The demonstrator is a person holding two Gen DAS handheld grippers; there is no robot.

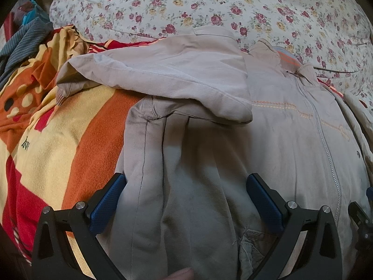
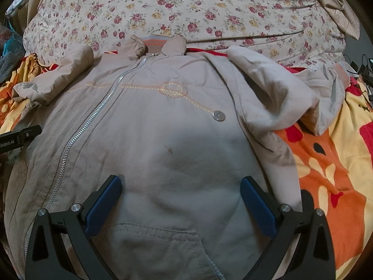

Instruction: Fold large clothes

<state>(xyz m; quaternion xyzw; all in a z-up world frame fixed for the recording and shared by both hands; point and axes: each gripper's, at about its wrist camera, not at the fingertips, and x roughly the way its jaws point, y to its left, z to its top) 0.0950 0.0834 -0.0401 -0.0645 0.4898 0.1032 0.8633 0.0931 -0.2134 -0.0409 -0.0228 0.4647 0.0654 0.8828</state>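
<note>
A beige zip-up jacket (image 1: 291, 128) lies front up on the bed, collar away from me; it also fills the right wrist view (image 2: 163, 128). Its left sleeve (image 1: 174, 74) is folded across the chest side. Its right sleeve (image 2: 279, 88) lies bunched at the right. My left gripper (image 1: 186, 184) is open, its blue pads on either side of the jacket's left side panel, low over the cloth. My right gripper (image 2: 181, 186) is open over the jacket's lower right front, above a pocket (image 2: 158, 240). Neither holds anything.
An orange, red and yellow blanket (image 1: 58, 140) lies under the jacket and shows on the right (image 2: 338, 175). A floral quilt (image 1: 209, 7) lies beyond the collar. Striped grey clothing (image 1: 23, 39) is piled at the far left. The left gripper's body (image 2: 18, 137) shows at the left edge.
</note>
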